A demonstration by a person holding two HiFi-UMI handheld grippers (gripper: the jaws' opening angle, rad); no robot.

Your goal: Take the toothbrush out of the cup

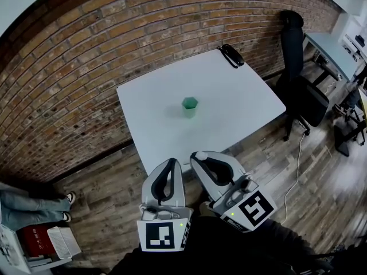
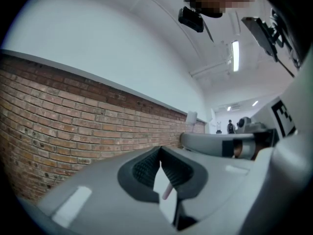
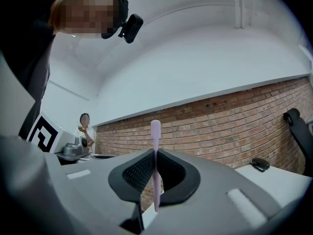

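- Right gripper (image 3: 155,153) is clamped on a slim, pink plastic toothbrush (image 3: 155,129), held upright off the white tabletop's (image 1: 241,96) near edge.
- Left gripper (image 2: 160,155): ribbed dark jaws together.
- Green hexagonal cup (image 1: 190,107) stands mid-tabletop.

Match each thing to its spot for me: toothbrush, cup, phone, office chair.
Things:
1. toothbrush
2. green cup
3. black phone
4. office chair

Places:
A. far corner of the table
B. on the floor beside the table
C. clamped in the right hand-held gripper
D. middle of the table

Pairs: 1-C, 2-D, 3-A, 4-B
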